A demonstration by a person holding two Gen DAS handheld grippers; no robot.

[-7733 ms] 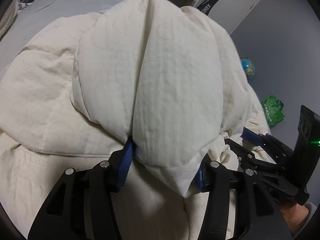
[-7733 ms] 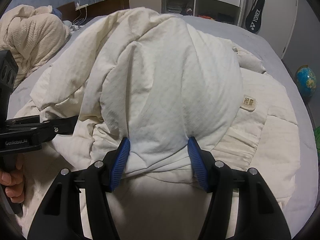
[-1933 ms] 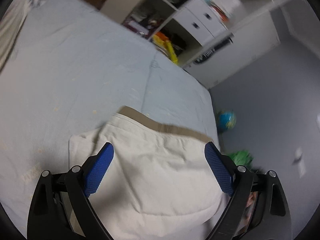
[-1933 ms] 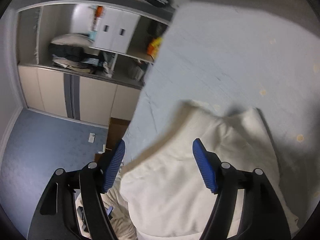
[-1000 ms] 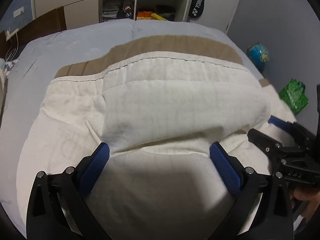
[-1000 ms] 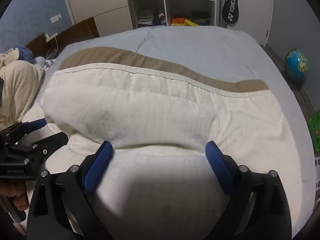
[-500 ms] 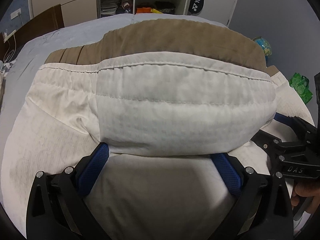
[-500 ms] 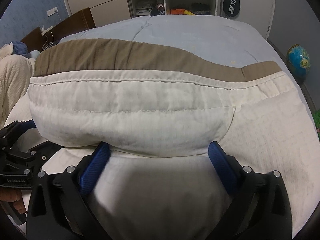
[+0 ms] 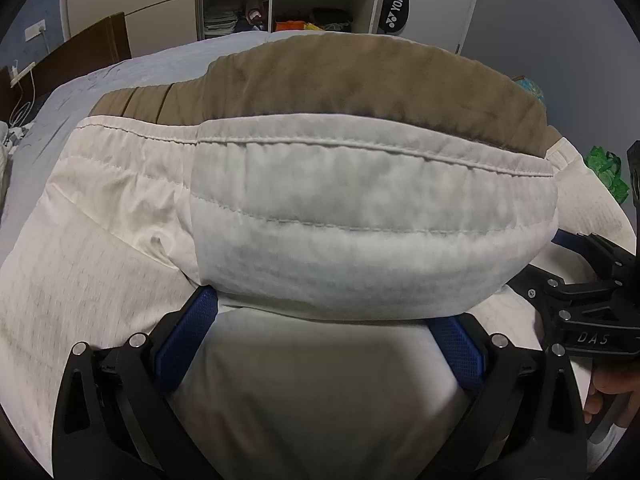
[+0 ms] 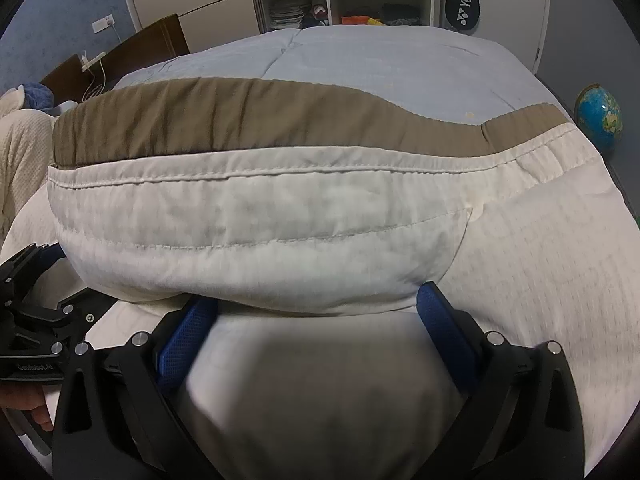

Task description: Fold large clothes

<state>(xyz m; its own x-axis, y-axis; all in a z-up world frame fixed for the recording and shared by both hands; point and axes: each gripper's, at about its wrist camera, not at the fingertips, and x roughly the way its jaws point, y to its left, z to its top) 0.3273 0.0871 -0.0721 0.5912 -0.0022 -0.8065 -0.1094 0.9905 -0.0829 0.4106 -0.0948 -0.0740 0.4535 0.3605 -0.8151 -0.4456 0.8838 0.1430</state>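
The large cream quilted padded garment with a tan-brown inner lining (image 9: 360, 216) lies spread across the pale blue bed (image 10: 380, 68); a thick fold of it, stitched edge uppermost, bulges up in front of both cameras. The left tool (image 9: 320, 320) has its blue ribbed pads wide apart, the puffy fold sitting across the gap and draping over the tips; the right tool (image 10: 316, 312) stands the same way, fingers spread with fabric bunched between them; neither visibly pinches the cloth, though the tips are hidden under it, so I cannot tell whether any layer is caught.

The likely trouble: with such a wide stance the bulky fold rests on the fingers rather than being held, so it could slide off and spring back open; padding this thick resists creasing; uneven lift between the two sides would skew the edge, leaving the brown lining exposed crookedly; a tip could also snag a lower layer and drag the whole garment along the bed.
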